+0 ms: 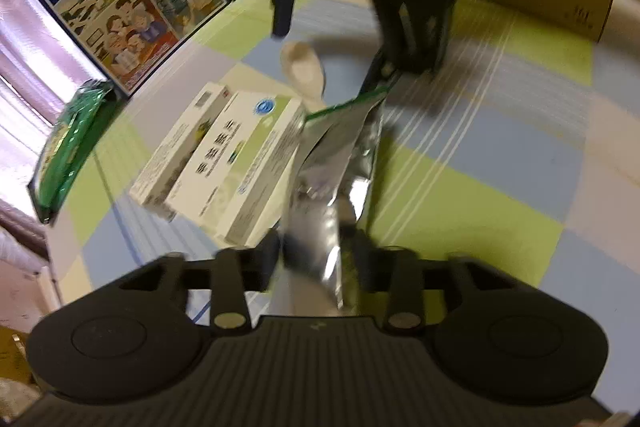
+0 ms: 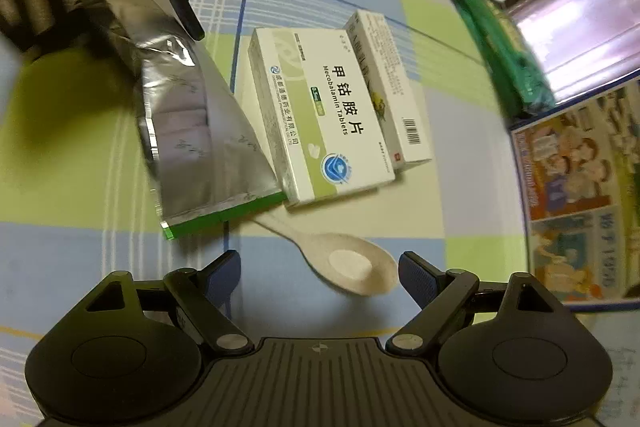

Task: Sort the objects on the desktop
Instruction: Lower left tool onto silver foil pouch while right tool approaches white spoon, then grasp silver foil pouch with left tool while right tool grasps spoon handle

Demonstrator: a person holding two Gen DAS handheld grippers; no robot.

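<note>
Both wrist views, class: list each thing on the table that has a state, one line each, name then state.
Foil pouch: lifted at one end, gripped by the left gripper.
Right gripper: jaws open, holding nothing.
Spoon: lying flat, bowl up, between the open jaws.
Tablet box: closed, lying flat.
Second box: closed, beside it.
Green packet: lying flat.

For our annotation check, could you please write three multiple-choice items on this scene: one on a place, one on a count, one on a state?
1. Where does the spoon lie?
A. on the medicine boxes
B. on the tablecloth, before the right gripper
C. inside the silver pouch

2. How many white medicine boxes lie side by side?
A. two
B. three
C. four

3. How is the left gripper?
A. open, empty
B. out of view
C. shut on the pouch

Answers: B, the spoon rests on cloth between the open fingers; A, two boxes show; C, its fingers pinch the foil.
</note>
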